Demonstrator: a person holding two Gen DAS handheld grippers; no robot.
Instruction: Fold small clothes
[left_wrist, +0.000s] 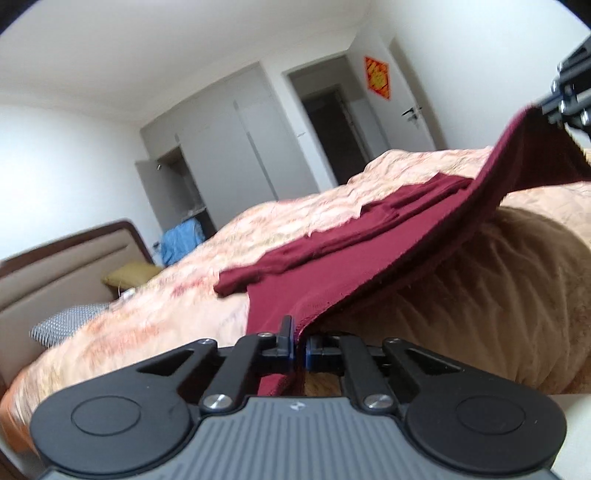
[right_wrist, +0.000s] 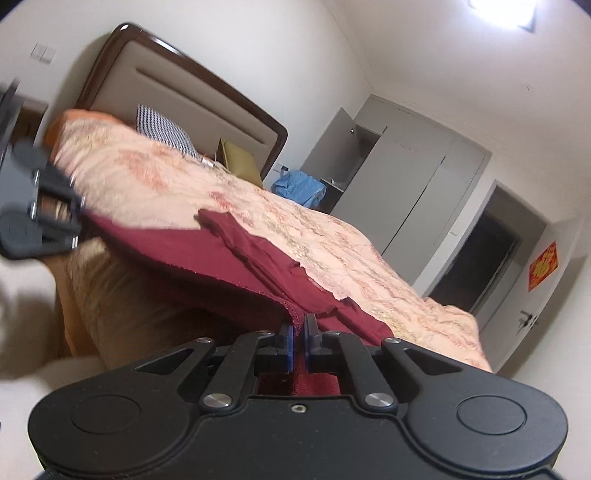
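Dark red cloth, a small knitted garment (left_wrist: 369, 258), lies partly on the bed (left_wrist: 166, 306) and partly lifted off it, stretched between the two grippers along the bed's near edge. The left gripper (left_wrist: 298, 350) has its fingers closed to a narrow slit with the hem of the garment pinched between the blue pads (left_wrist: 291, 350), and a strip of red fabric hangs down behind them. In the left wrist view the raised edge runs up and to the right, where the right gripper (left_wrist: 569, 99) grips the far corner at the frame's edge. In the right wrist view the right gripper (right_wrist: 298, 347) is likewise nearly closed on the stitched hem, with red fabric showing between and below its fingers (right_wrist: 312, 343); the left gripper (right_wrist: 40, 218) appears blurred at the left edge, clamped on the opposite corner. The far part of the garment (right_wrist: 258, 254) rests in rumpled folds on the peach flowered bedspread (right_wrist: 155, 173), while the held edge hangs clear above the tan side of the bed. A padded headboard (right_wrist: 192, 99) with a dark wooden frame stands at the head of the bed, with a checked pillow (right_wrist: 166, 134) and an olive cushion (right_wrist: 240, 162) against it. Grey wardrobe doors (left_wrist: 240, 147) line the far wall, and a blue bundle (left_wrist: 183, 238) sits beside them.
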